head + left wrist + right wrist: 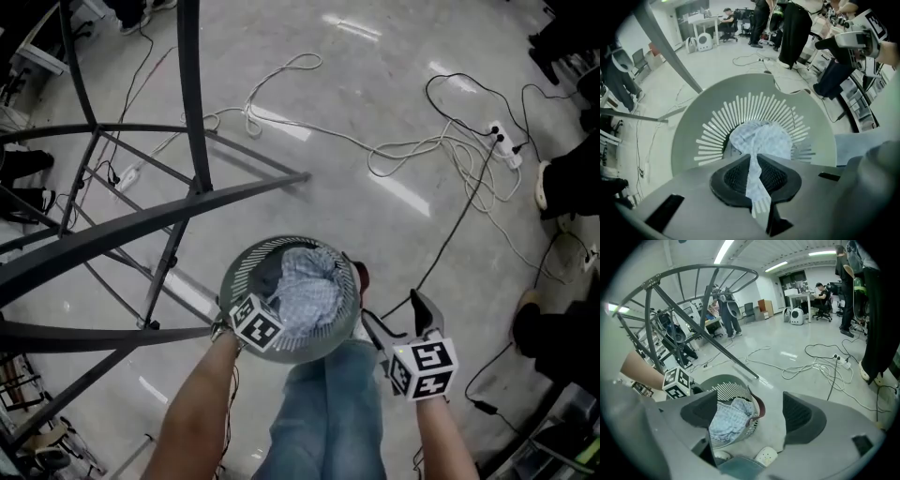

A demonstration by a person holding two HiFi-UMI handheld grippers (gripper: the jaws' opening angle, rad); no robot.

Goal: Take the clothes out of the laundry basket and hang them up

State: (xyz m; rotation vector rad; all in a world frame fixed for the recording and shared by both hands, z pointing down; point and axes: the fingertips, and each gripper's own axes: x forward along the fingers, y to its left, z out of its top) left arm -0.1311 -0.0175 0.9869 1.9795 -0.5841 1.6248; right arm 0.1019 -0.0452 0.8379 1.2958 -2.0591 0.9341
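Straight below the left gripper point(757, 187), which pinches one strip of it, the cloth point(761, 138) hangs into the basket point(234, 272). The right gripper point(752, 413) is wide apart and empty, just right of it.

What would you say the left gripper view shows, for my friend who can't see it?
The left gripper is shut on a strip of pale blue checked cloth, which runs down into a round grey laundry basket below. Behind it are a shiny floor with cables and people standing far off.
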